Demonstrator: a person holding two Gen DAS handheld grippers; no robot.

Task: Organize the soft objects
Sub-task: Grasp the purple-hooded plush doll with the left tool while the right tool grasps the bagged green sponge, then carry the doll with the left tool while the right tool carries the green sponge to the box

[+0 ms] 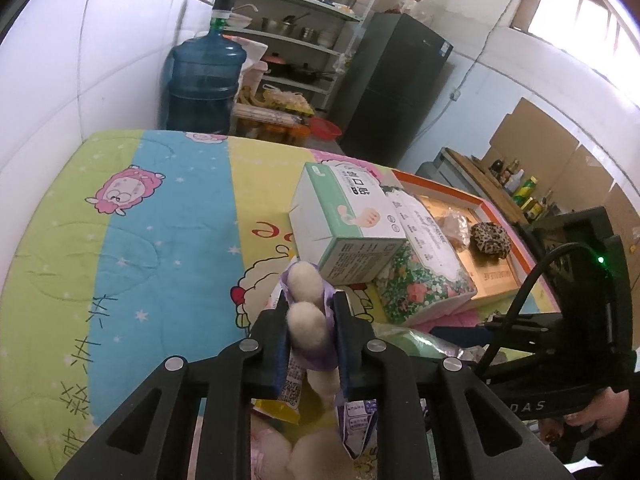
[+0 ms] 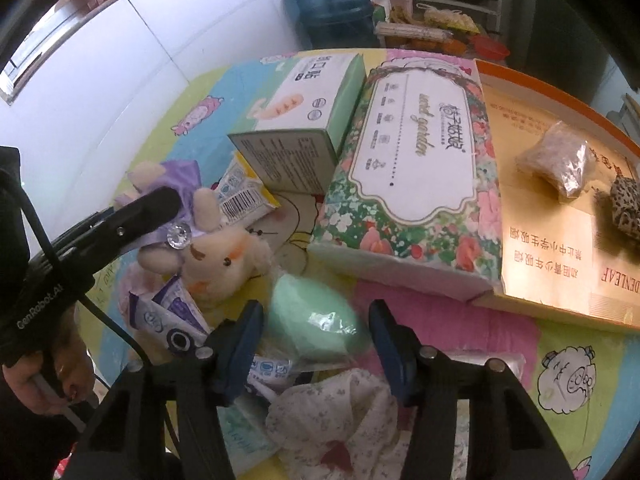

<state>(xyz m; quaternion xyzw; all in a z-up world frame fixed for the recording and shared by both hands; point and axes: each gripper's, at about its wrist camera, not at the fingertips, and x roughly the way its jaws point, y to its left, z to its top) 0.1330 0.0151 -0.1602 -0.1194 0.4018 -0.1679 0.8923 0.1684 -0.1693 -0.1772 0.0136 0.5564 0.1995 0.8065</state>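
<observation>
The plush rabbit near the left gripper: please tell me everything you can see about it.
The plush rabbit is cream, fuzzy, with pink cheeks, dark stitched eyes, and a purple cloth with a clear gem. The left gripper is shut on its ears. It lies on the cartoon quilt among small sachets, beside a green sponge.

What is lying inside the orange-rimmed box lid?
Inside the orange-rimmed box lid lie a clear bag of brownish bits and a leopard-print scrunchie. Its near left corner is covered by the floral tissue pack.
</observation>
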